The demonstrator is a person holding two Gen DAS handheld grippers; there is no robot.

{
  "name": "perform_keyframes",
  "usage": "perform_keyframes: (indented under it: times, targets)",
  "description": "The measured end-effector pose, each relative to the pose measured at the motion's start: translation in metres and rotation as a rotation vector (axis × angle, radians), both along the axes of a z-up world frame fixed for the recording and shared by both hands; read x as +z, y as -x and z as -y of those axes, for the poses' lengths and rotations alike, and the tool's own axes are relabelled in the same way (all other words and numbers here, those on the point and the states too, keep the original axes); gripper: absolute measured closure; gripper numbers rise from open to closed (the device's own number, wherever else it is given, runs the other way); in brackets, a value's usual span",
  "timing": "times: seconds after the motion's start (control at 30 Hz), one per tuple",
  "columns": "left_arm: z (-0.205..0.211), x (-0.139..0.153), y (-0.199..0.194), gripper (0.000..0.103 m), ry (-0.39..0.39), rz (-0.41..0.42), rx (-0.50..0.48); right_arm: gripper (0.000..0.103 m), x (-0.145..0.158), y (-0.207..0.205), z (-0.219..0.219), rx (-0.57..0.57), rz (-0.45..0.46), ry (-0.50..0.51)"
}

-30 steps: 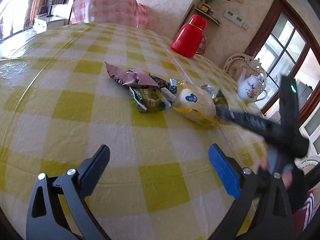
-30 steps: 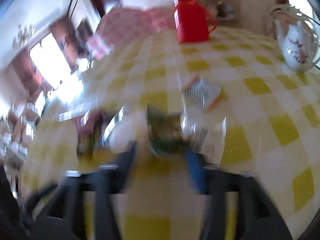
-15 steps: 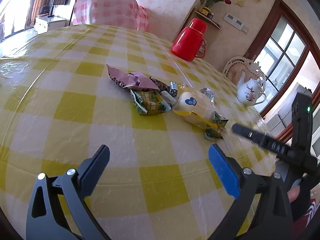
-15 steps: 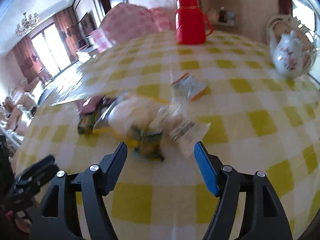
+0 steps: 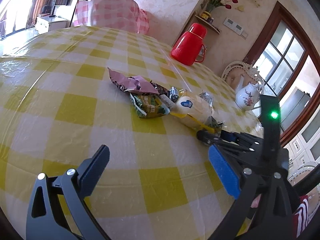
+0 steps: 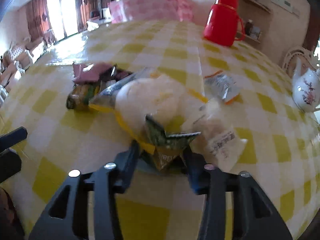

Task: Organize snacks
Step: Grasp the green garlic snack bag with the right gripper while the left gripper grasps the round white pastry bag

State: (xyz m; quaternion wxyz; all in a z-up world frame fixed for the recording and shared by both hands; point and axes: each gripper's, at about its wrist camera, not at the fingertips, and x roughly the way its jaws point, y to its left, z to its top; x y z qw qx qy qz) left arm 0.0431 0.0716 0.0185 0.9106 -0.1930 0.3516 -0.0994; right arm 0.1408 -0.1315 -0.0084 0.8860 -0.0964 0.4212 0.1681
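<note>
Snack packets lie heaped mid-table: a purple packet (image 5: 130,82), a green packet (image 5: 150,106) and a white bread bag (image 5: 192,108) with a yellow edge. In the right wrist view a small green packet (image 6: 166,140) leans on the bread bag (image 6: 152,98). My right gripper (image 6: 161,150) is closing on that small packet, which sits pinched between its fingers. A clear packet (image 6: 218,138) and an orange-edged packet (image 6: 222,86) lie to its right. My left gripper (image 5: 158,154) hovers open and empty over bare cloth, nearer than the heap.
The table wears a yellow and white checked cloth (image 5: 60,104). A red thermos jug (image 5: 190,46) stands at the far side and a flowered white teapot (image 5: 248,98) at the right. A pink checked chair cover (image 5: 112,10) rises behind the table.
The right gripper opened, left the small green packet lying by the bread bag, then moved in lower and drew its jaws in around it again. The left gripper stayed put.
</note>
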Motion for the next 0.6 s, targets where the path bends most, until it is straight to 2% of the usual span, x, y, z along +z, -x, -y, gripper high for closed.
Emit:
perform_keyframes:
  times: [0.1,0.23,0.3,0.37,0.47,0.6]
  targets:
    - [0.001,0.001,0.001,0.003,0.002,0.004,-0.001,0.069,0.012,0.025,0.021,-0.022,-0.011,-0.081]
    - [0.003,0.001,0.001,0.002,-0.001,0.005,-0.017,0.069,0.03,0.081,0.051,-0.03,0.007,-0.197]
    - [0.006,0.001,0.0,0.002,-0.008,-0.001,-0.034,0.069,0.031,0.108,0.065,-0.041,0.016,-0.263]
    - [0.012,0.001,-0.001,0.002,-0.034,-0.011,-0.045,0.069,0.02,0.13,0.077,-0.066,0.004,-0.325]
    - [0.038,0.005,-0.015,0.002,-0.129,-0.023,-0.112,0.069,0.007,0.131,0.081,-0.117,-0.05,-0.327]
    - [0.084,0.029,-0.054,0.002,-0.315,0.005,-0.204,0.069,0.006,0.129,0.084,-0.12,-0.053,-0.357]
